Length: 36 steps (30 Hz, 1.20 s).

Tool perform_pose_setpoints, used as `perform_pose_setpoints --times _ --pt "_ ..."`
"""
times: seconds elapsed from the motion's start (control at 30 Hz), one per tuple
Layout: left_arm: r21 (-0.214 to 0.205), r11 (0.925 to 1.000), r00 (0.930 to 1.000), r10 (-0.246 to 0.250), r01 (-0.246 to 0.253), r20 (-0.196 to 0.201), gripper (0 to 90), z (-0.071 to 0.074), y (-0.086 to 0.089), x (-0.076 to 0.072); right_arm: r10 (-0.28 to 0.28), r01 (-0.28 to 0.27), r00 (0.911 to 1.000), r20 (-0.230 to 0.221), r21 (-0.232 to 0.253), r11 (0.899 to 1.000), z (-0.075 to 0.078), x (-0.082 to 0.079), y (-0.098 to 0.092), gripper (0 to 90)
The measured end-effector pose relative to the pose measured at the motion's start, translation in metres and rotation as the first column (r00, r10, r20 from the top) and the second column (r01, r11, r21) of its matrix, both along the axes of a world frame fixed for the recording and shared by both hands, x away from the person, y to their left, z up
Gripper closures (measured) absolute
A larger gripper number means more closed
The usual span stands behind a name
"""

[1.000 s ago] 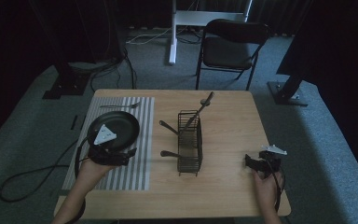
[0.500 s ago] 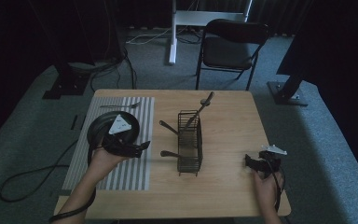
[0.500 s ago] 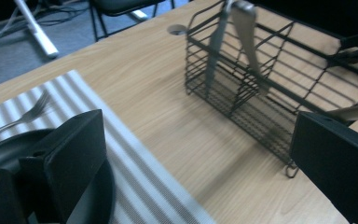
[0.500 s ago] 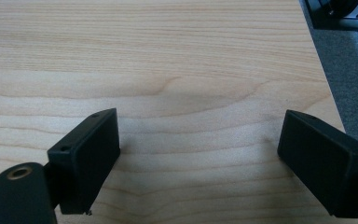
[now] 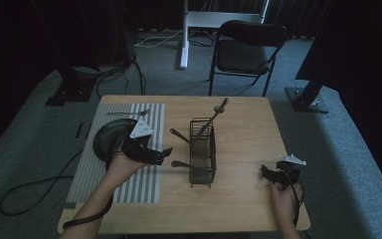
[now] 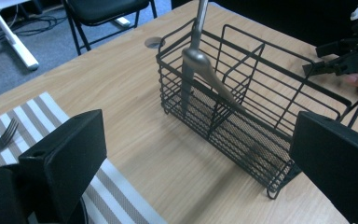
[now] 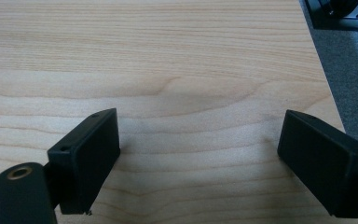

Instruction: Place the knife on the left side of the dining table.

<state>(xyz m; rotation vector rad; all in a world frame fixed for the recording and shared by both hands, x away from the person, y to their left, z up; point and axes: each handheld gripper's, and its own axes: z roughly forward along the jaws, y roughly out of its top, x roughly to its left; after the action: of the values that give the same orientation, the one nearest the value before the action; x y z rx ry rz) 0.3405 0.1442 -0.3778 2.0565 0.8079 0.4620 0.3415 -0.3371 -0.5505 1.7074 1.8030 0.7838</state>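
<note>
Left gripper (image 5: 161, 153) just left of rack (image 5: 202, 152), jaws wide apart, empty, aimed at rack and nearer it. Rack mid-worktop, long axis running front to back. Right gripper (image 5: 271, 173) right of rack, well apart, jaws spread, empty.

Light wooden table (image 5: 243, 129), striped placemat (image 5: 129, 184) at left, black wire caddy (image 5: 202, 158) mid-table, right tongs (image 5: 268, 174) resting near right edge

The left gripper (image 6: 200, 163) has its two black jaws spread wide, nothing between them, above the wooden table (image 6: 121, 84). Ahead stands a black wire basket (image 6: 242, 107) with a metal utensil (image 6: 200, 60) leaning in it. A fork (image 6: 2, 137) lies on the striped mat (image 6: 116, 196). The other gripper (image 6: 349, 51) sits beyond the basket.
</note>
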Motion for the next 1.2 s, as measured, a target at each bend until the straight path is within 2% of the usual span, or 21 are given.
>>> perform_pose_setpoints --times 0.23,0.3,0.37,0.47,0.53,0.6,0.7,0.87,0.97,1.03,1.13,1.2 --pt "-0.010 0.9998 0.9996 -0.016 0.016 -0.023 5.8 0.001 -0.011 0.013 0.000 0.000 1.0000 0.000 0.000 1.000 0.000 0.000 0.000 11.8" --pt "-0.039 0.9988 0.9983 -0.033 0.031 -0.048 5.8 0.000 -0.013 0.017 0.000 0.000 1.0000 0.000 0.000 1.000 0.000 0.000 0.000 11.8" --pt "-0.031 0.9993 0.9983 -0.021 0.019 -0.054 6.0 -0.001 -0.015 0.022 0.000 0.000 1.0000 0.001 0.000 1.000 0.000 0.000 0.000 11.8" --pt "-0.038 0.9991 0.9977 -0.019 0.017 -0.065 7.7 -0.001 -0.017 0.028 0.000 0.000 1.0000 0.001 0.000 1.000 0.000 0.000 0.000 11.8" --pt "-0.048 0.9987 0.9973 -0.020 0.017 -0.070 13.0 -0.002 -0.017 0.031 0.000 0.000 1.0000 0.001 0.000 1.000 0.000 0.000 0.000 11.8" --pt "-0.041 0.9990 0.9970 -0.023 0.020 -0.074 14.0 -0.002 -0.019 0.033 0.000 0.000 1.0000 0.001 0.000 1.000 0.000 0.000 0.000 11.9" --pt "-0.041 0.9990 0.9968 -0.021 0.018 -0.077 26.1 -0.003 -0.021 0.036 0.000 0.000 1.0000 0.001 0.000 1.000 0.000 0.000 0.000 11.8" --pt "-0.084 0.9962 0.9936 -0.034 0.025 -0.107 47.3 -0.005 -0.022 0.039 0.001 -0.001 1.0000 0.002 -0.001 1.000 0.000 0.000 0.000 11.8" --pt "-0.102 0.9947 0.9923 -0.022 0.010 -0.122 55.7 -0.006 -0.021 0.041 0.000 0.000 1.0000 0.002 -0.001 1.000 0.000 0.000 0.000 11.8" --pt "-0.107 0.9941 0.9896 -0.033 0.018 -0.140 62.4 -0.006 -0.021 0.043 0.000 0.000 1.0000 0.002 -0.001 1.000 0.000 0.000 0.000 11.8" --pt "-0.099 0.9948 0.9913 -0.037 0.024 -0.127 70.9 -0.005 -0.024 0.040 0.001 -0.001 1.0000 0.001 -0.001 1.000 0.000 0.000 0.000 11.9" --pt "-0.099 0.9948 0.9913 -0.037 0.024 -0.127 71.7 -0.005 -0.024 0.040 0.001 -0.001 1.0000 0.002 -0.001 1.000 0.000 0.000 0.000 11.9"
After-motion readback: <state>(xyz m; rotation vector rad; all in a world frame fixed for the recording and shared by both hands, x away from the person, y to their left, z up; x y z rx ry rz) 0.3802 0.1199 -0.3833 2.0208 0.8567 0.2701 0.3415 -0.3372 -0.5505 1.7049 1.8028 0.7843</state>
